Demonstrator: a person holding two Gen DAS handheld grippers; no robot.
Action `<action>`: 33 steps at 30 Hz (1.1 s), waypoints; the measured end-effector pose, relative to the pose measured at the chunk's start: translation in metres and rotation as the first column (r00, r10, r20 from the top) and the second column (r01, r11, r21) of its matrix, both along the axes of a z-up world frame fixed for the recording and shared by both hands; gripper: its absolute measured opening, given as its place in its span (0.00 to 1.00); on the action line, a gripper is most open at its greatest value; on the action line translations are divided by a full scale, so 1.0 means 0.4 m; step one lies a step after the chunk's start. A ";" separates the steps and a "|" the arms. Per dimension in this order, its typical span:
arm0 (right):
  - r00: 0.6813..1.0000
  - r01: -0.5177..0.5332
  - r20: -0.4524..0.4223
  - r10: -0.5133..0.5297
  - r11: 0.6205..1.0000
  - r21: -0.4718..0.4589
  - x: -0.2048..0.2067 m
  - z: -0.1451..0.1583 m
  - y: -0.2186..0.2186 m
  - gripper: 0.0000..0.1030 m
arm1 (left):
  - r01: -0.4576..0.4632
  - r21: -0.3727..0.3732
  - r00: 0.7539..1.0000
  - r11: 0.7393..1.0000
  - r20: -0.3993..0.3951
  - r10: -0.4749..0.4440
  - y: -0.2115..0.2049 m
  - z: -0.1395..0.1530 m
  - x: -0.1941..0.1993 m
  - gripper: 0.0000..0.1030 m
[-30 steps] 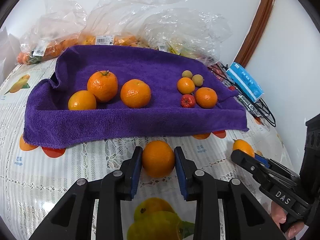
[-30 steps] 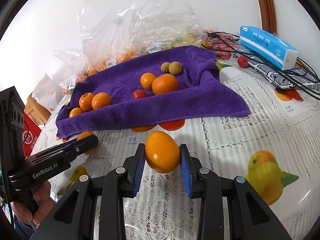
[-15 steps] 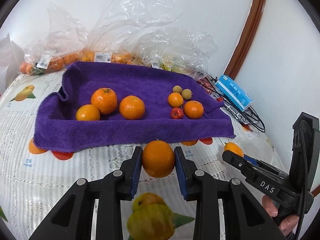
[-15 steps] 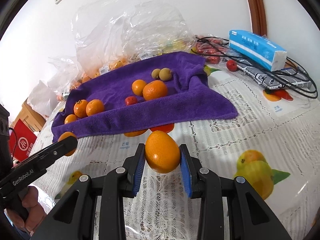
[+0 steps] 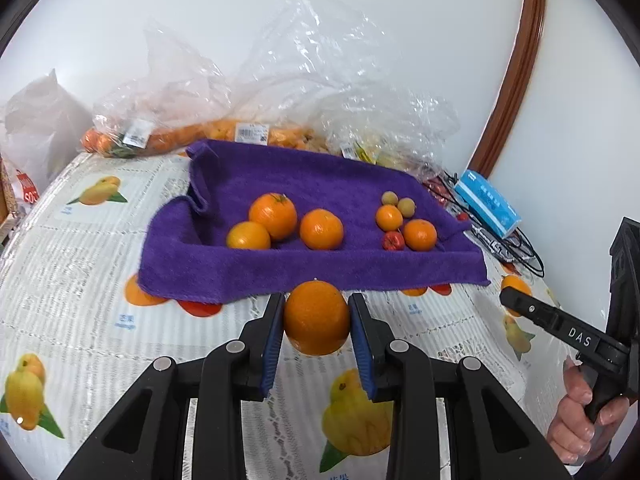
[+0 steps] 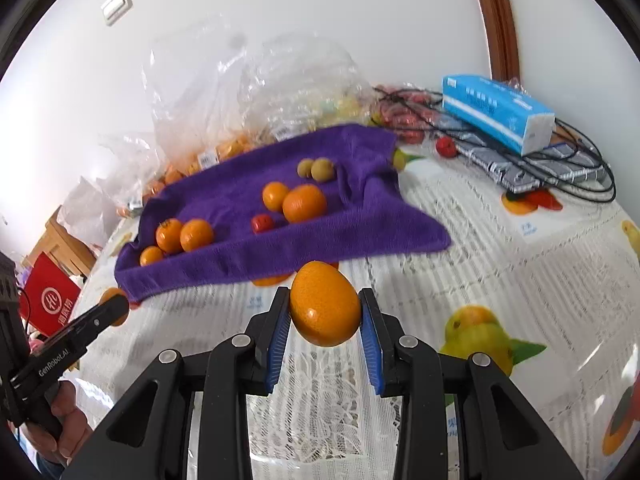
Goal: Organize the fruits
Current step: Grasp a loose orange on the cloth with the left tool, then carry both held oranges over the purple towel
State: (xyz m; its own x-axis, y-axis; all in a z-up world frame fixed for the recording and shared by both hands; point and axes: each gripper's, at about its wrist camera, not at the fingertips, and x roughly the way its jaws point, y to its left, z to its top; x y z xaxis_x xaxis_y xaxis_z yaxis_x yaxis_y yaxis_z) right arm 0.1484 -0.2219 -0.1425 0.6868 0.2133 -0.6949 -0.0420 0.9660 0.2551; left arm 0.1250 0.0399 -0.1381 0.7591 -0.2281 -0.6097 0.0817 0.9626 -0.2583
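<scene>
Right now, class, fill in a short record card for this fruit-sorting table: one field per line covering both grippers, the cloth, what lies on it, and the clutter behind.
left gripper: shut on a round orange, held above the tablecloth
right gripper: shut on an egg-shaped orange
purple terry towel: spread on the white lace tablecloth with printed fruit
fruit on towel, left group: three large oranges
fruit on towel, right group: two small oranges, one small red fruit, two pale tan round fruits
behind towel: clear plastic bags of fruit
right side: blue tissue pack on black cables

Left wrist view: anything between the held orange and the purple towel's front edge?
No object: only a short stretch of fruit-print tablecloth separates the left gripper's orange from the purple towel, seen in the left wrist view.
</scene>
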 end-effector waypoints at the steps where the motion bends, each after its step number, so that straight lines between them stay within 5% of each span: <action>1: 1.000 0.002 0.009 -0.002 1.000 -0.005 0.000 0.010 0.001 0.33 | -0.001 0.000 1.000 1.000 0.002 0.001 0.001 0.004 0.000 0.30; 15: 0.991 -0.053 0.118 0.057 0.998 -0.036 -0.008 0.122 0.044 0.33 | -0.036 -0.005 0.998 0.999 0.043 0.036 0.030 0.088 0.012 0.30; 33: 0.984 -0.077 0.157 0.082 0.996 -0.037 0.084 0.147 0.068 0.33 | -0.059 0.006 0.996 0.998 0.071 0.058 0.034 0.124 0.094 0.30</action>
